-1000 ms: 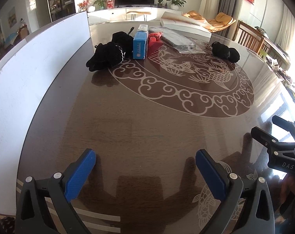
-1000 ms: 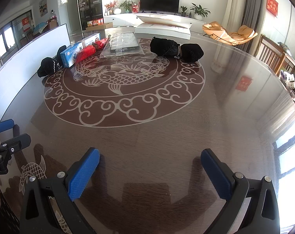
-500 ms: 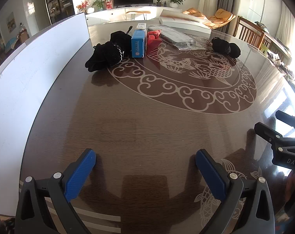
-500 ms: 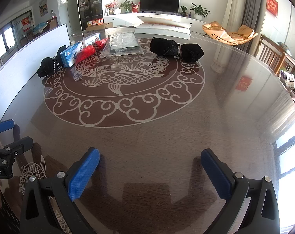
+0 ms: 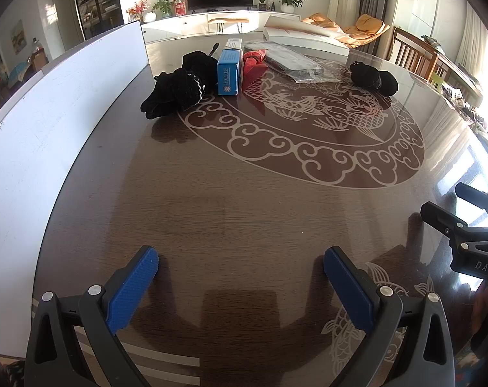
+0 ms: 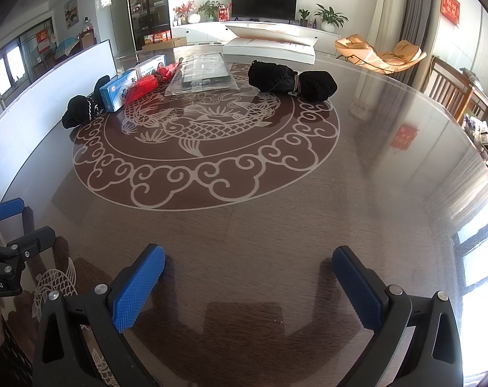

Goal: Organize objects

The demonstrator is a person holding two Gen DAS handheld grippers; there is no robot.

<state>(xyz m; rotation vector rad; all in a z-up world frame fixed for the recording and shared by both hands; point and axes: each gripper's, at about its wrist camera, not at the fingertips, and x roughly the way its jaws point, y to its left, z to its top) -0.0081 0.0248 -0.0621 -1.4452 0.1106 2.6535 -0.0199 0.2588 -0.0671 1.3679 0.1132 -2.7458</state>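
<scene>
A white board (image 5: 50, 122) lines the left edge of the dark round bench (image 5: 244, 213). At its far side, left to right, lie black gloves (image 5: 176, 88), a blue box (image 5: 229, 72), a red bundle (image 5: 253, 64), a clear-bagged dark item (image 5: 295, 63) and a black cloth roll (image 6: 290, 80). Nearer, the left gripper (image 5: 240, 269) and right gripper (image 6: 249, 269) hover, jaws spread and holding nothing.

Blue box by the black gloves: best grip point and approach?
Likely take the blue box across its narrow width at the near end, coming in from the front. It lies lengthwise away, with the black gloves and red packet crowding its long sides.
</scene>
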